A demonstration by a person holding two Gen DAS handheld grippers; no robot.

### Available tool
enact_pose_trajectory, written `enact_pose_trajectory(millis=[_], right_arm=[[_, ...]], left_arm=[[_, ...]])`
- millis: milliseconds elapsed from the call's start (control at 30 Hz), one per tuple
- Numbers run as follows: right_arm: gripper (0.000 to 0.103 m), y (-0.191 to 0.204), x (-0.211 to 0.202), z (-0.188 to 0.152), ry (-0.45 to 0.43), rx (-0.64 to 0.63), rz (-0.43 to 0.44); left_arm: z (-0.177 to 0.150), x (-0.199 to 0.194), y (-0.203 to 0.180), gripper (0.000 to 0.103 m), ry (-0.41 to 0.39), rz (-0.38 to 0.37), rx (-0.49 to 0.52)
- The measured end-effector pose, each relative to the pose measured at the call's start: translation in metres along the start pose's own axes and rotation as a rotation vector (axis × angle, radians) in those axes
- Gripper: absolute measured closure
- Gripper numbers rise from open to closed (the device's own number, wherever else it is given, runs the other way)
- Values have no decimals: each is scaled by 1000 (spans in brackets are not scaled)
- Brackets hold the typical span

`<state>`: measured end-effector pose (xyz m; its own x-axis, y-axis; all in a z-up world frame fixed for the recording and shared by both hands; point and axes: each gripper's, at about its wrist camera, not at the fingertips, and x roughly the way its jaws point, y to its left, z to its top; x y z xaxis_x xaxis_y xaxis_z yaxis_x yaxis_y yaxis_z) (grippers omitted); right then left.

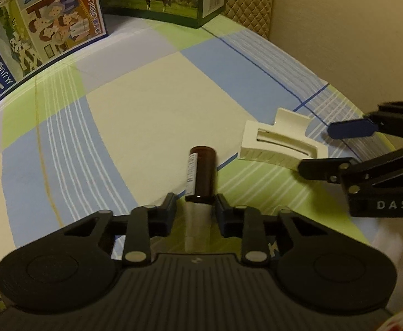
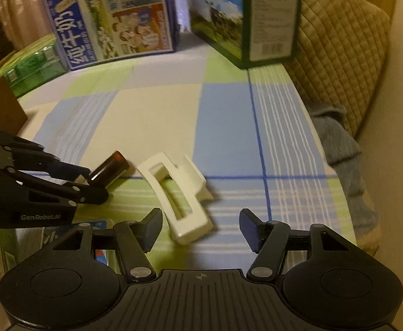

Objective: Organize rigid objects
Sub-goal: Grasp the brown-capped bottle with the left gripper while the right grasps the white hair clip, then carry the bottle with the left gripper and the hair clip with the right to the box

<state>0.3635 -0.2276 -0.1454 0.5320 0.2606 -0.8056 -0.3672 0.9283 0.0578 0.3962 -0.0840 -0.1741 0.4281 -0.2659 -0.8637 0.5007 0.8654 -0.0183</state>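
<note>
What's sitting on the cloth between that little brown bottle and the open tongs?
A white hair clip lies between the brown bottle and the open right tongs, on the checked cloth. The right wrist view shows it best.

Brown bottle's (image 1: 200, 176) cap end seems hidden.

Glossy brown glass or plastic on the small bottle (image 1: 202, 175), paper label along its side. Smooth, matt cream plastic on the hair claw (image 2: 178, 197). Woven checked cloth (image 1: 146, 104) over the surface. Printed glossy cardboard on the milk cartons (image 2: 113, 19).
</note>
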Motion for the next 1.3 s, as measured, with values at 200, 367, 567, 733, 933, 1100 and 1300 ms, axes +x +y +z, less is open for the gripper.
enact_pose_trajectory(millis=[200, 367, 567, 733, 933, 1100, 1300], right_arm=[[44, 7, 16, 5, 8, -97, 10], [44, 9, 23, 9, -3, -138, 21], [60, 20, 31, 7, -4, -247, 9], [62, 20, 31, 4, -12, -253, 2], [62, 16, 20, 7, -20, -196, 8], [62, 18, 7, 10, -33, -152, 22], [62, 24, -9, 12, -53, -136, 35]], left_arm=[[-3, -2, 7, 84, -14, 32, -32], [-6, -5, 23, 84, -5, 51, -82], [-12, -9, 27, 84, -6, 62, -104], [-12, -9, 27, 84, -4, 62, -111], [-12, -15, 28, 84, -13, 49, -125], [-8, -26, 27, 84, -29, 51, -130], [-7, -45, 29, 84, -57, 59, -143]])
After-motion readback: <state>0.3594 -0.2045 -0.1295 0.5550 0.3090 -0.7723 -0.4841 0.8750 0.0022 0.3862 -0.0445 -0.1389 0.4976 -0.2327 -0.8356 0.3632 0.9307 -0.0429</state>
